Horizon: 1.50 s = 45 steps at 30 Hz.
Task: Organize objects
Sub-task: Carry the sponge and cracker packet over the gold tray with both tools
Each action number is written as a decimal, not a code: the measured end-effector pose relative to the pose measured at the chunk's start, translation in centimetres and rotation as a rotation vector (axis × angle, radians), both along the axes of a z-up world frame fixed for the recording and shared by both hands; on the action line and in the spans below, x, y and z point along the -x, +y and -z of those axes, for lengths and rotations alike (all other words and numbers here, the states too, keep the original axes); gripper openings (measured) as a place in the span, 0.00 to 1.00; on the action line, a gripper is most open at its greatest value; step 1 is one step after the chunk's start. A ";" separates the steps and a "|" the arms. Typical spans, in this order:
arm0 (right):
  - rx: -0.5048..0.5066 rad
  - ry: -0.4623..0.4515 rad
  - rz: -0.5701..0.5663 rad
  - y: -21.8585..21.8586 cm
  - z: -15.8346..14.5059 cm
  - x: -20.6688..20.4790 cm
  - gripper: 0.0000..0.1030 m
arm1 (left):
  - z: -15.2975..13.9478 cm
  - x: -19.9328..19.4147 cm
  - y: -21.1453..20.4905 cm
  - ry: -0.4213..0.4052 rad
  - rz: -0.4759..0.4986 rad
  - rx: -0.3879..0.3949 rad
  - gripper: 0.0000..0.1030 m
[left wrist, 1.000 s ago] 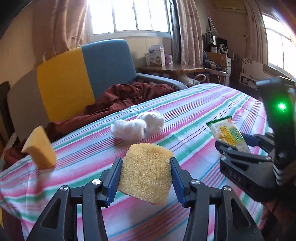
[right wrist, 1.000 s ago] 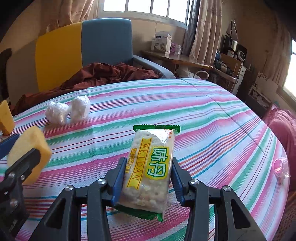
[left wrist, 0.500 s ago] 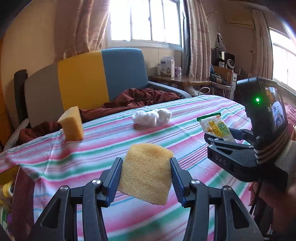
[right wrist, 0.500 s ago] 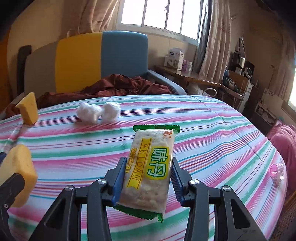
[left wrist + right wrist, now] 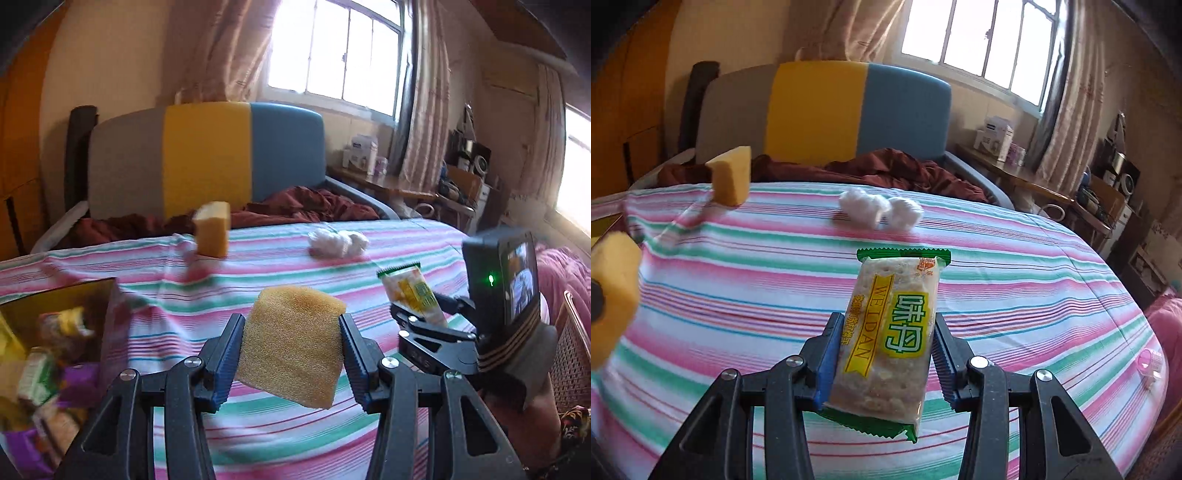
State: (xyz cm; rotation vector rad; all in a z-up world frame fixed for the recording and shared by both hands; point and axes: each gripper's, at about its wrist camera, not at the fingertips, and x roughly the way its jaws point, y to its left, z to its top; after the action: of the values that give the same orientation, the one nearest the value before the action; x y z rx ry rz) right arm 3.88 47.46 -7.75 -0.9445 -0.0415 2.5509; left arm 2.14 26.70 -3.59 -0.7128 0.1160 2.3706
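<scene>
Striped bedspread (image 5: 388, 266) below: left gripper (image 5: 291, 350) pinches a soft, light yellow sponge (image 5: 295, 343) by its sides, right gripper (image 5: 884, 358) a crinkly, breakable cracker packet (image 5: 892, 332) at mid-length; both loads hang clear above the cloth.

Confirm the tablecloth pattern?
Pink, green, blue and white stripes on the tablecloth; clearest in the right wrist view.
</scene>
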 end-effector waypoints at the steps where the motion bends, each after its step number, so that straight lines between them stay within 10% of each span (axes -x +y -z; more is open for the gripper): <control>1: 0.002 -0.002 -0.007 -0.2 0.0 0.0 0.45 | -0.3 0.2 -0.9 -0.001 -0.016 -0.003 0.50; 30: 0.228 0.044 -0.296 -13.5 -4.2 -2.1 0.45 | -0.5 12.3 -26.4 -0.282 -0.516 -0.116 0.50; 45: 0.271 0.049 -0.566 -22.6 -6.4 -2.8 0.45 | 3.5 17.8 -29.9 -0.461 -0.640 -0.078 0.56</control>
State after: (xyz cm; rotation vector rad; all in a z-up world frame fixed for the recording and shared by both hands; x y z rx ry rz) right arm 6.64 24.88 -1.32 -1.0908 0.0626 3.1611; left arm -15.67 -3.20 -7.13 -1.3965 -0.4645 2.6877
